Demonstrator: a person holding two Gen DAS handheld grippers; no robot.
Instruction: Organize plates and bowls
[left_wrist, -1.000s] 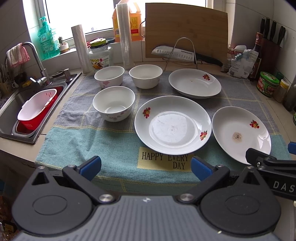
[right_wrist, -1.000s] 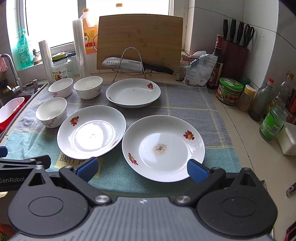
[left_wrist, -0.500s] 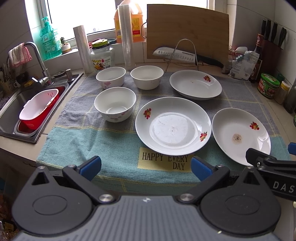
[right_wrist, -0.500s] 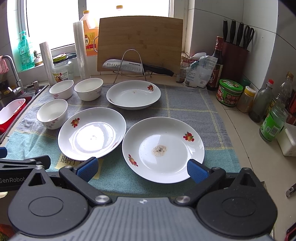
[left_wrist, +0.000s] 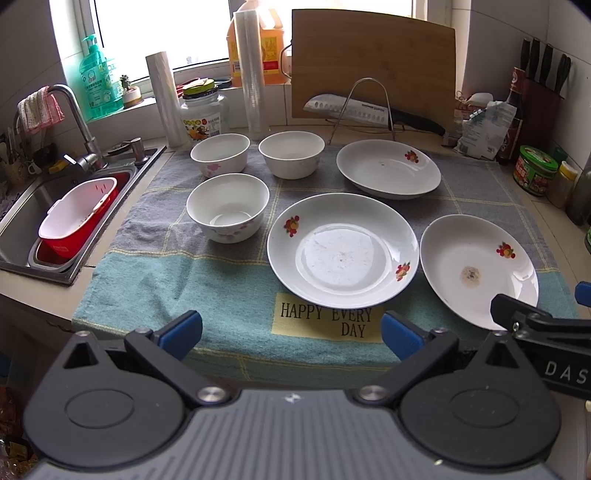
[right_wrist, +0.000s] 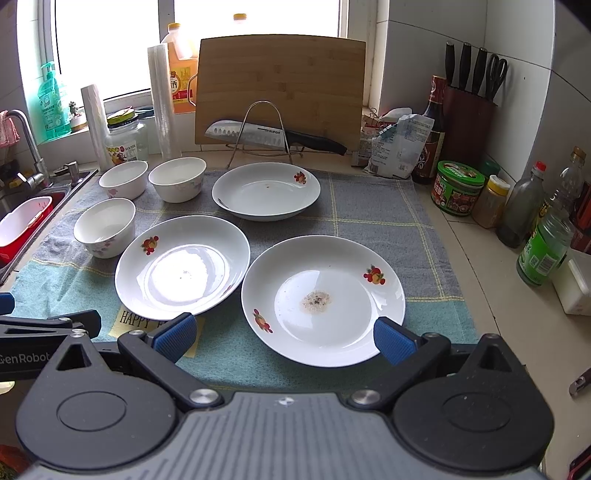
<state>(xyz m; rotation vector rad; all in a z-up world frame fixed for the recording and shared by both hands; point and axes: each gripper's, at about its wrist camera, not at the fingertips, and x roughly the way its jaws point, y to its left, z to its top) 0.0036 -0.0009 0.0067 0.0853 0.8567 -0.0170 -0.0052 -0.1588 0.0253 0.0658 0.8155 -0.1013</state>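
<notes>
White china lay spread on the towel (left_wrist: 177, 280): three plates, three bowls, all apart. Both the left gripper (left_wrist: 291, 330) and right gripper (right_wrist: 282, 334) hung wide open, empty, at the counter's near edge. The right would do best pinching the near plate (right_wrist: 343, 266) by its rim. Open cloth lay beyond it for moving.

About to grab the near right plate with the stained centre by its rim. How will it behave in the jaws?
The stained plate looks like glazed ceramic: probably stiff, breakable and slick, given the glare. Its rim slopes shallowly, so the open right gripper may slip. The towel beneath should damp sliding.
</notes>
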